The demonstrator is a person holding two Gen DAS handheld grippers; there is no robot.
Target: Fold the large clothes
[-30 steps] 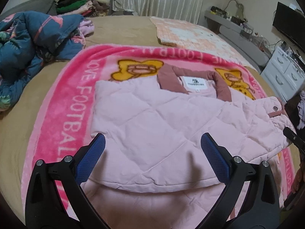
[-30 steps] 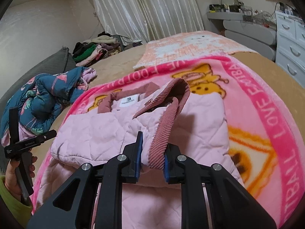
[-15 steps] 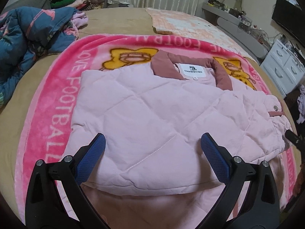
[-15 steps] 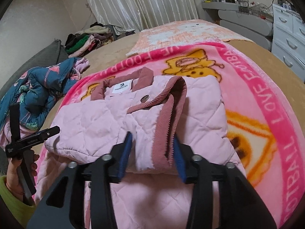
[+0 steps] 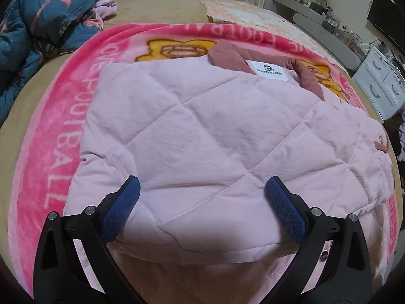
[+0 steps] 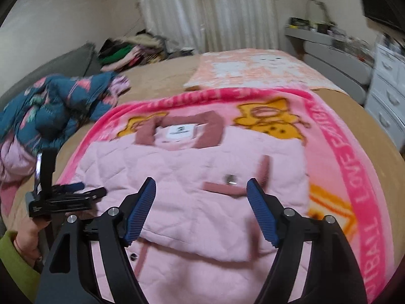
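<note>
Padding makes the pink quilted jacket soft, springy; grasp its near folded edge. Left gripper spread wide, empty; right gripper has just been opening, nothing between its jaws.

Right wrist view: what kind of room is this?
Most likely a home bedroom. A pink quilted jacket lies on a pink blanket spread over a bed, with curtains behind and a white chest of drawers alongside.
</note>
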